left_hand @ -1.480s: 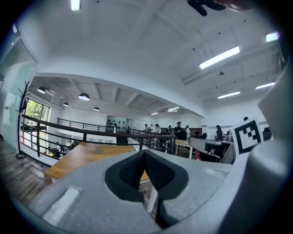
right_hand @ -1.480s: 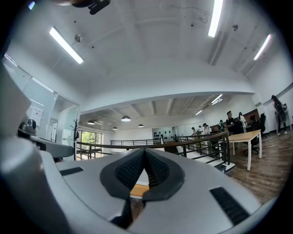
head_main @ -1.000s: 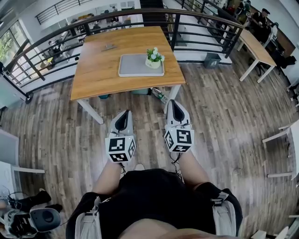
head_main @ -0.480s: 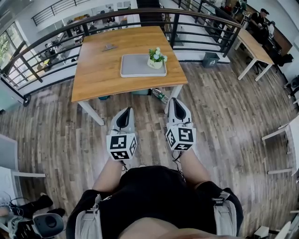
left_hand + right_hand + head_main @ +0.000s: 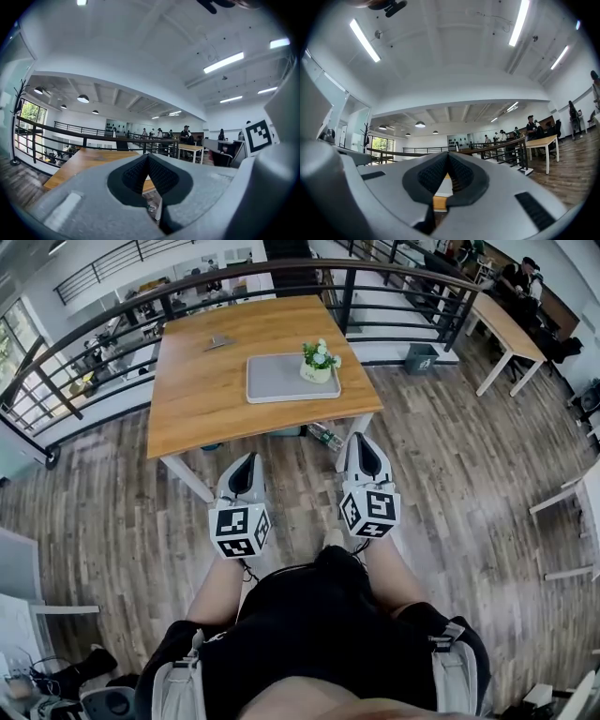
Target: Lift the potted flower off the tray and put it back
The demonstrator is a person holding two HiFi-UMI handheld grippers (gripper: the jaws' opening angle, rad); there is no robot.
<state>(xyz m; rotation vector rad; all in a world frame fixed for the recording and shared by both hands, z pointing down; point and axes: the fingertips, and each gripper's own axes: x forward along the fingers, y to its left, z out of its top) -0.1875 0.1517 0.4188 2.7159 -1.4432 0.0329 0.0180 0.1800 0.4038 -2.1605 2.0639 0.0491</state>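
I hold both tools low in the middle of the head view, short of the bench [image 5: 192, 395]; the left tool [image 5: 246, 465] has its jaws pressed together, nothing between them; the right tool [image 5: 362, 442] is closed and empty too; the potted flower [image 5: 319, 364] stands upright on the upper right corner of the grey tray [image 5: 277, 381], upper middle of the frame, well apart from both tools.

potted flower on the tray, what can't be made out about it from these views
Head view: potted flower too small for pot or bloom detail.
Left gripper view: left hand-held gripper body hides it.
Right gripper view: right hand-held gripper body hides it.
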